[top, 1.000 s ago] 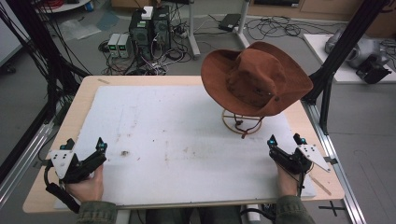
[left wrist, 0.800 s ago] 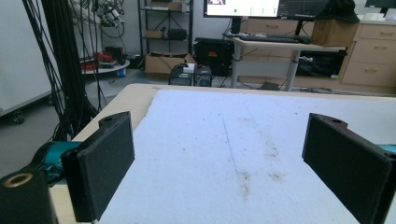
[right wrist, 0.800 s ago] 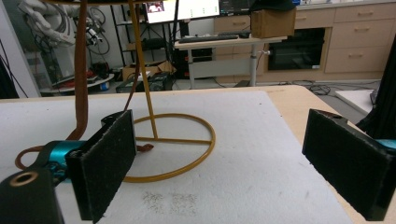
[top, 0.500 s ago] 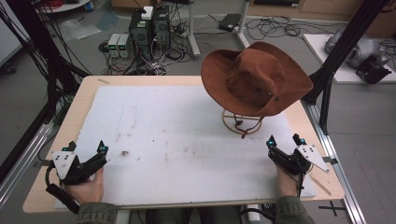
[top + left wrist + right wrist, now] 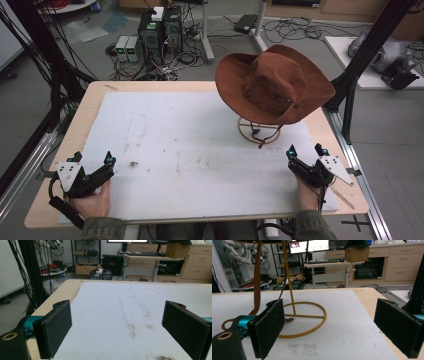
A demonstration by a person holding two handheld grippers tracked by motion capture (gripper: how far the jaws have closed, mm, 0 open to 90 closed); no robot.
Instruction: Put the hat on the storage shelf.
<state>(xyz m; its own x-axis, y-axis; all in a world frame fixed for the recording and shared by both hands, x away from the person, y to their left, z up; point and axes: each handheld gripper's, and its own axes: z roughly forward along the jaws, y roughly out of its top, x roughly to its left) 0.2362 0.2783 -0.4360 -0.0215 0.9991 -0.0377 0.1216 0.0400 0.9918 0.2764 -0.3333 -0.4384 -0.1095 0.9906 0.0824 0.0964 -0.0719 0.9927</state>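
Fingers [image 5: 269, 327] apart, short of hat stand [image 5: 302, 317]

Brown brimmed hat [image 5: 275, 85] tilted atop gold wire stand [image 5: 259, 131]

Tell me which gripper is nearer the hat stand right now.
Right. The right gripper sits just in front of the stand, slightly to its right; the left gripper is at the table's opposite near corner.

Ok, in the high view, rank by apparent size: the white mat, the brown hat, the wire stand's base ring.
1. White mat, by far the largest.
2. Brown hat; it sits raised, nearer the camera, so it looks somewhat bigger.
3. Wire stand's base ring, partly hidden under the hat.
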